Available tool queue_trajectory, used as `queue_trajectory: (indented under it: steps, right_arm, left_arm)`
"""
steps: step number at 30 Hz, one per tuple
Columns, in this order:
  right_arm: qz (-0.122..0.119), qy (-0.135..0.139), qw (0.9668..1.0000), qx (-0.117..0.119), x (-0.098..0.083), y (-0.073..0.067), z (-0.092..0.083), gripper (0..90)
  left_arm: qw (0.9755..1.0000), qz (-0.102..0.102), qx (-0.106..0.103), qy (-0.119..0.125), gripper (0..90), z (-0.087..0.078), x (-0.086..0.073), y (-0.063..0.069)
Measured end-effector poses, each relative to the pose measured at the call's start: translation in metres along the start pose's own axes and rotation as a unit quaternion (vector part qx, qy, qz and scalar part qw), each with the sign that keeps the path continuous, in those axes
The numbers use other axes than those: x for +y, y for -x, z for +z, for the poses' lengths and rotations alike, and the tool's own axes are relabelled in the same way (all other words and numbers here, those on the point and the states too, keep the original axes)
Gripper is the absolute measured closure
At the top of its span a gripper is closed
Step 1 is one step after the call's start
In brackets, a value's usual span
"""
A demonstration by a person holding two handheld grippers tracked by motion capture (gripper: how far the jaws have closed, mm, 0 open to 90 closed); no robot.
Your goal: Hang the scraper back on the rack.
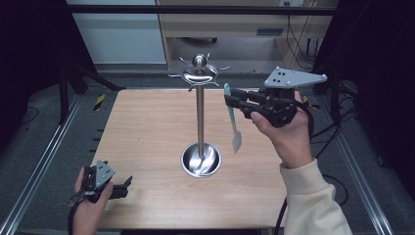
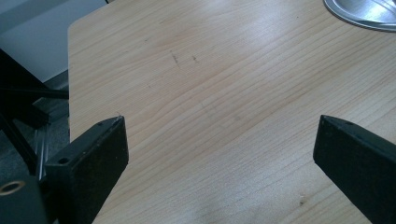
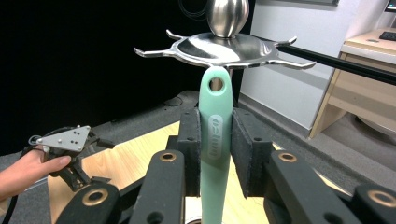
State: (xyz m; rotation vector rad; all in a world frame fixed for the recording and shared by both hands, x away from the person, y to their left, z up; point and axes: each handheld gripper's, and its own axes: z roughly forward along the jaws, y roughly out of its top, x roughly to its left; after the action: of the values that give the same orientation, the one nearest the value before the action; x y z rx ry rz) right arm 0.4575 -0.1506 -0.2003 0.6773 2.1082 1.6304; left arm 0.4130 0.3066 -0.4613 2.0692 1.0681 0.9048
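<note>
- The right gripper (image 1: 229, 101) is held up above the right half of the wooden table (image 1: 147, 132), close to the top of a metal stand (image 1: 199, 117).
- Its jaws are clenched on the mint-green handle of a spatula (image 1: 232, 117); in the right gripper view the two black pads press on either side of that handle (image 3: 215, 140).
- The spatula hangs straight down from the jaws, its pale blade (image 1: 236, 142) in the air above the table, just to the right of the stand's pole and not touching it.
- The hole at the handle's end (image 3: 216, 84) sits right under the rim of the stand's top disc (image 3: 224, 49), close beside one of its hooks (image 3: 292, 64); I cannot tell whether the handle touches the rim.
- The stand rises upright from a round shiny base (image 1: 200, 160) near the middle of the table, with a ball (image 1: 199, 60) on top and short hooks sticking out all round the disc.
- The left gripper (image 1: 128, 186) rests low at the near left corner of the table, well apart from the stand.
- Its jaws stand wide apart with nothing between them, just bare wood beneath.
</note>
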Motion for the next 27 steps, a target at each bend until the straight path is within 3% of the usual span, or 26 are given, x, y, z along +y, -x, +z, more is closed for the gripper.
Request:
queue_trajectory:
  steps: [17,27]
  right_arm:
    - [-0.004,-0.003,0.9998,-0.021,0.0031,-0.0066,0.0055,74.4]
    - [-0.005,-0.006,0.9997,-0.022,0.0037,-0.0086,0.0078,74.4]
  left_arm:
    - [1.0,0.0,-0.001,0.0,3.0,0.0,0.0001,-0.0002]
    - [1.0,0.001,-0.001,-0.001,3.0,-0.0001,0.0001,-0.0004]
